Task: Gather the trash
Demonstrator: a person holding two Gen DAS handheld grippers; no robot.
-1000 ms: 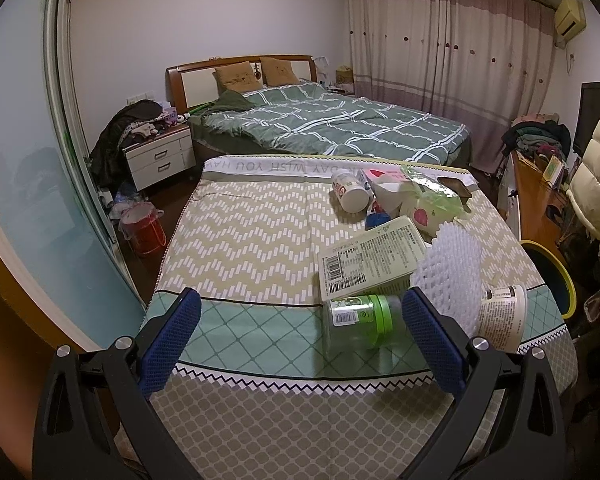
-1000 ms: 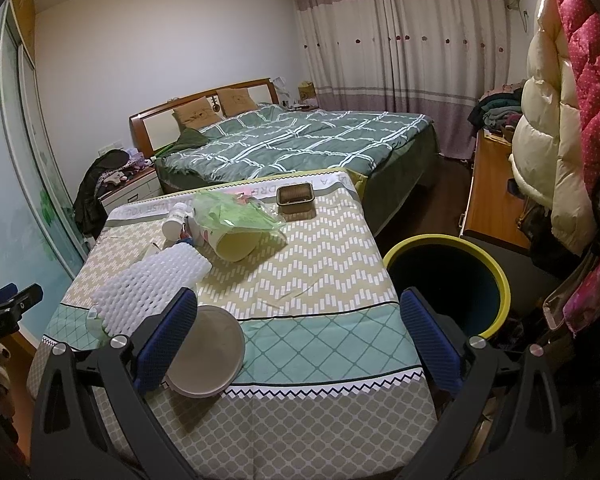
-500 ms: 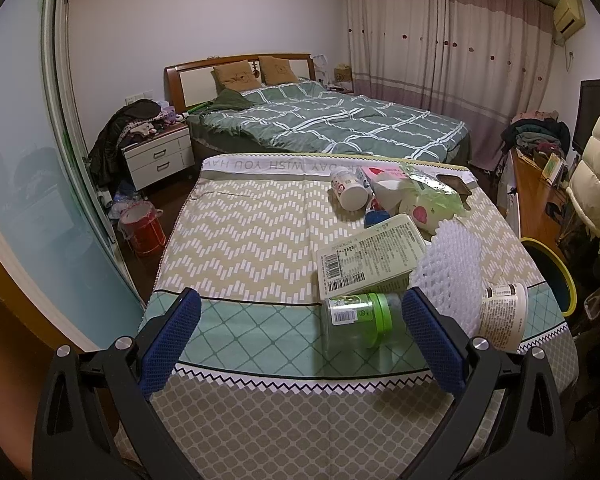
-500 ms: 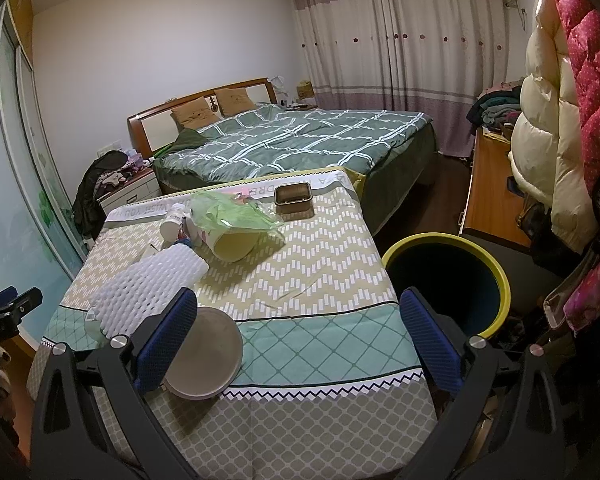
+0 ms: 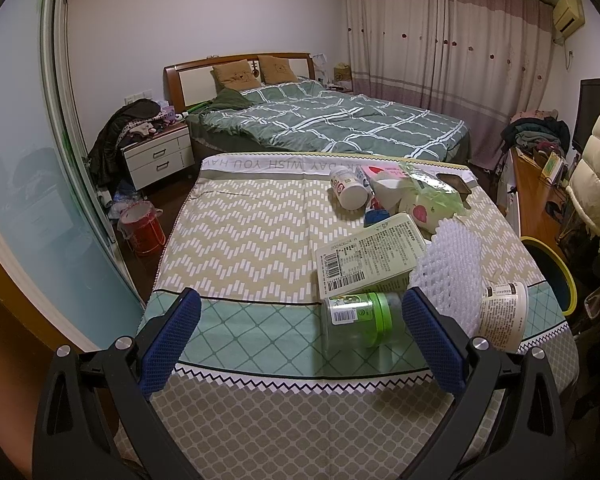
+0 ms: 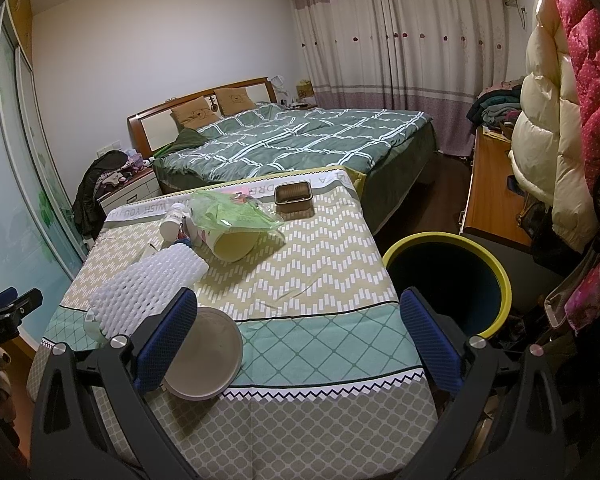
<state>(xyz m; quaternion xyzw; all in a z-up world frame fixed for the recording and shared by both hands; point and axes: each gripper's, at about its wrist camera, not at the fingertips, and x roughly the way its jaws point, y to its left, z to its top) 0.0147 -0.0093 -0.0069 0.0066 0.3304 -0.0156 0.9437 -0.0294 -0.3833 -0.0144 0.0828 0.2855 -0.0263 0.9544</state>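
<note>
My left gripper (image 5: 298, 334) and right gripper (image 6: 298, 334) are wide, and the white foam net (image 5: 449, 266) at 2 o'clock half hides the cup (image 5: 501, 312).

each tool (image 5: 300, 338) (image 6: 298, 336) has black arms, blue textured pads, silver screws.

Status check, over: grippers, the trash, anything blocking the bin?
Left gripper open, empty; right gripper open, empty. Trash on table: clear jar, paper cup, foam net. Bin beside table, open, path unobstructed.
</note>
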